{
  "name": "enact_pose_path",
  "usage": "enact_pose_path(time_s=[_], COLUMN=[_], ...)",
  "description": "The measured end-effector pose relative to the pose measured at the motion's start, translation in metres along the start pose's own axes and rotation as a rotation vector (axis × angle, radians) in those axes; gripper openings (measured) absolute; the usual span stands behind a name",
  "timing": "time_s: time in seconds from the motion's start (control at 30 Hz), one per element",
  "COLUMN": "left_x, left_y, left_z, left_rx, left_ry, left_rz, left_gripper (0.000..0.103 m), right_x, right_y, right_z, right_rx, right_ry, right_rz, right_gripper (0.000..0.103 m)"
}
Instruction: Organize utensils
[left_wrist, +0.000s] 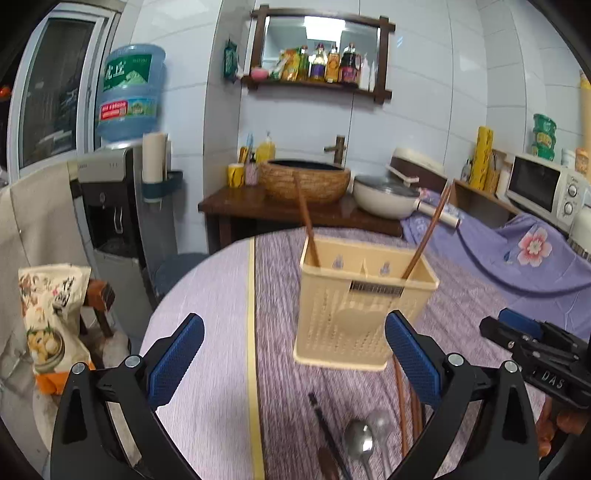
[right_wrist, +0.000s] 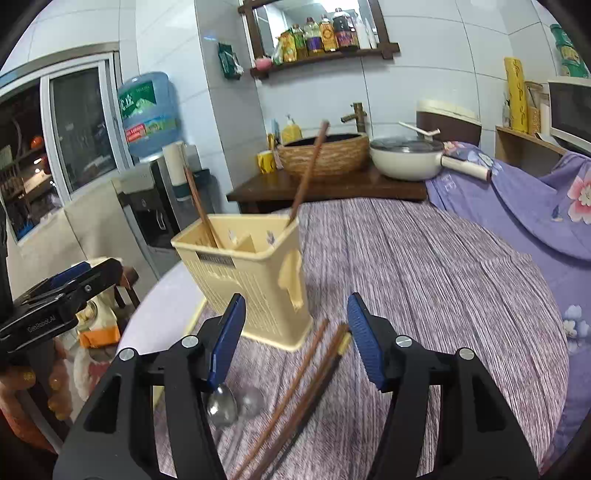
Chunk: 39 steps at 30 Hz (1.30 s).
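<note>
Round table under a purple-grey striped cloth (right_wrist: 424, 266), with a yellow band down the cloth in the left wrist view; on it, a cream perforated plastic utensil holder (left_wrist: 360, 314) standing upright, split into compartments; one brown wooden chopstick (left_wrist: 306, 225) leaning in its left compartment, a second brown wooden chopstick (left_wrist: 428, 236) leaning in its right compartment, both tips up and tilted apart; on the cloth just in front of the holder, a loose group of brown and dark chopsticks (right_wrist: 303, 387) lying roughly parallel, one with a pale end; beside them, two steel spoons (right_wrist: 236, 404), bowls touching or nearly so; left gripper (left_wrist: 295, 365), black frame with blue textured pads, jaws spread wide, nothing between them, hanging near the holder's lower front; right gripper (right_wrist: 295, 343), same make, jaws parted about halfway, empty, above the loose chopsticks; behind the table, a dark wooden counter (left_wrist: 236, 206) bearing a woven-look basin (left_wrist: 304, 181) and a white lidded pan (left_wrist: 384, 197); a water dispenser (left_wrist: 110, 206) stands at left.
</note>
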<state>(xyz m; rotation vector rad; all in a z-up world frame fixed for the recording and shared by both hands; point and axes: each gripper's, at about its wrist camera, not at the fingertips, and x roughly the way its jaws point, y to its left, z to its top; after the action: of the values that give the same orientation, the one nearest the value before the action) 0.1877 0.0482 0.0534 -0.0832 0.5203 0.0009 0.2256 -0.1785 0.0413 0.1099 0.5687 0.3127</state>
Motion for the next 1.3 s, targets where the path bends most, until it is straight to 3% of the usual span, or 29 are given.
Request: enact_pose_path(time_s=[0.2, 0.33, 0.73, 1.0, 1.17, 1.3], left_x=[0.016, 0.024, 0.029, 0.030, 0.029, 0.030], left_y=[0.014, 0.015, 0.004, 0.000, -0.005, -0.007], left_z=[-0.039, -0.062, -0.107, -0.121, -0.123, -0.127], left_rx=[-0.014, -0.019, -0.007, -0.015, -0.004, -0.003], left_ry=[0.118, 0.198, 0.322, 0.356, 0.358, 0.363], left_rz=[0.007, -0.025, -0.078, -0.088, -0.089, -0.089], left_gripper=[0.095, 0.081, 0.061, 0.054, 0.054, 0.054], right_x=[0.013, 0.023, 0.040, 0.061, 0.078, 0.095], right_y=[-0.019, -0.023, -0.019, -0.014, -0.014, -0.022], right_z=[-0.030, -0.050, -0.079, -0.082, -0.077, -0.072], right_rx=[0.039, 0.045, 0.042, 0.047, 0.061, 0.093], right_ry=[0.094, 0.152, 0.243, 0.297, 0.324, 0.350], right_rz=[-0.031, -0.031, -0.038, -0.042, -0.082, -0.104], right_gripper=[0.058, 0.058, 0.058, 0.044, 0.030, 0.026])
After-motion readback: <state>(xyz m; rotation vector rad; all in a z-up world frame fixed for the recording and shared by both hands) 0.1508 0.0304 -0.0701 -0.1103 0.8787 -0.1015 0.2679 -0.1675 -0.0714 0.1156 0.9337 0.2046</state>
